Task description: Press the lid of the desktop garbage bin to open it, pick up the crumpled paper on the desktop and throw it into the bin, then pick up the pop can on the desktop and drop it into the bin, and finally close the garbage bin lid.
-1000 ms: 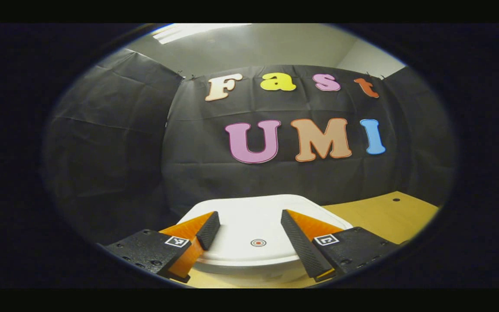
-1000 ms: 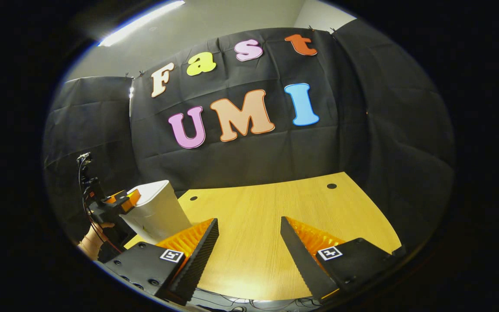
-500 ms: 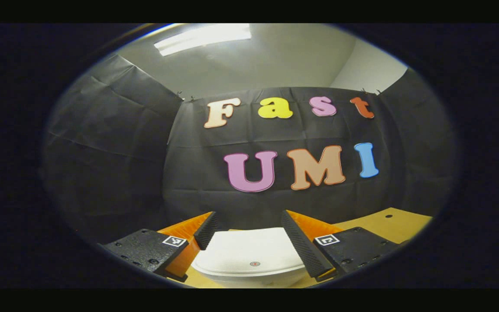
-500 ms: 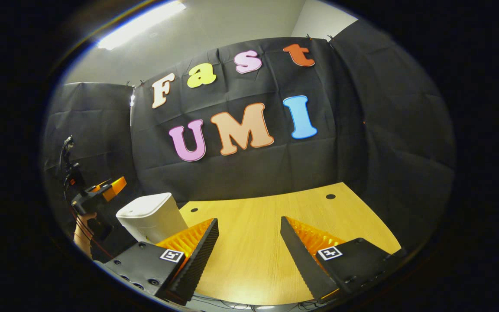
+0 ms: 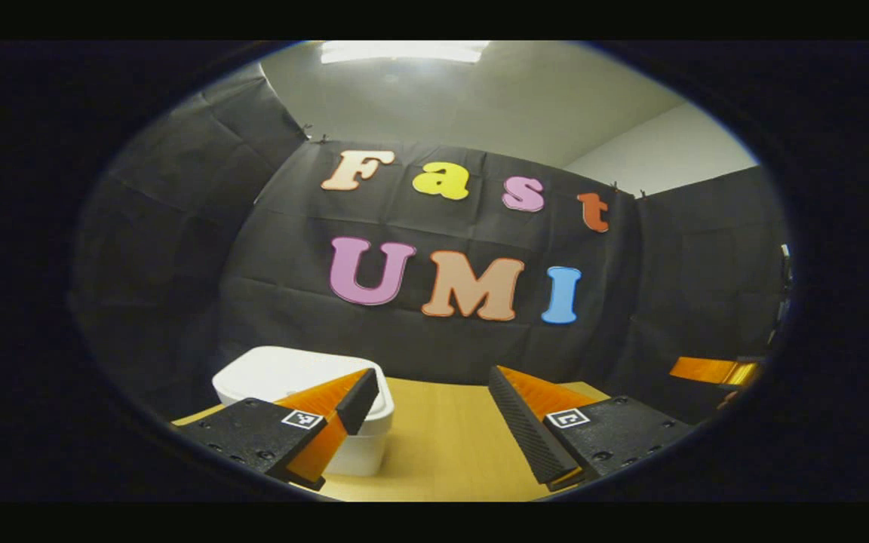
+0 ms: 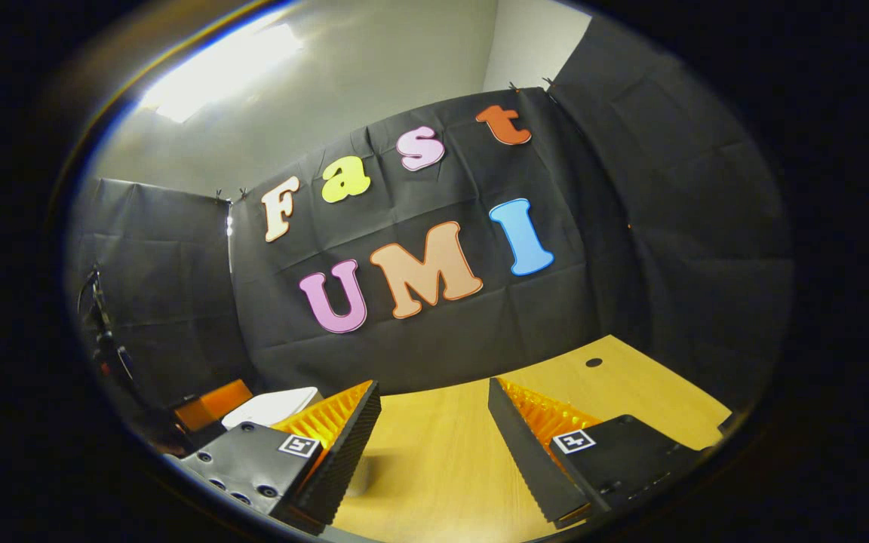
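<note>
The white desktop bin [image 5: 284, 373] stands on the wooden table [image 5: 449, 437], low on the left in the left gripper view, its flat lid down. My left gripper [image 5: 433, 373] is open and holds nothing; its left finger [image 5: 355, 400] overlaps the bin's near right corner in the picture. My right gripper [image 6: 434, 383] is open too, with bare tabletop [image 6: 631, 385] between and beyond its fingers. In the right gripper view the bin's lid [image 6: 272, 406] peeks out at the lower left, with the left gripper [image 6: 212, 403] beside it.
Black cloth walls close the booth at the back and on both sides. The table has a small dark hole [image 6: 594, 362] near its far right corner. The right gripper [image 5: 713, 371] shows at the far right edge of the left gripper view.
My left gripper has drawn back from over the bin lid and swung right, so the bin now sits at its left. My right gripper has tilted upward. Both stayed open.
</note>
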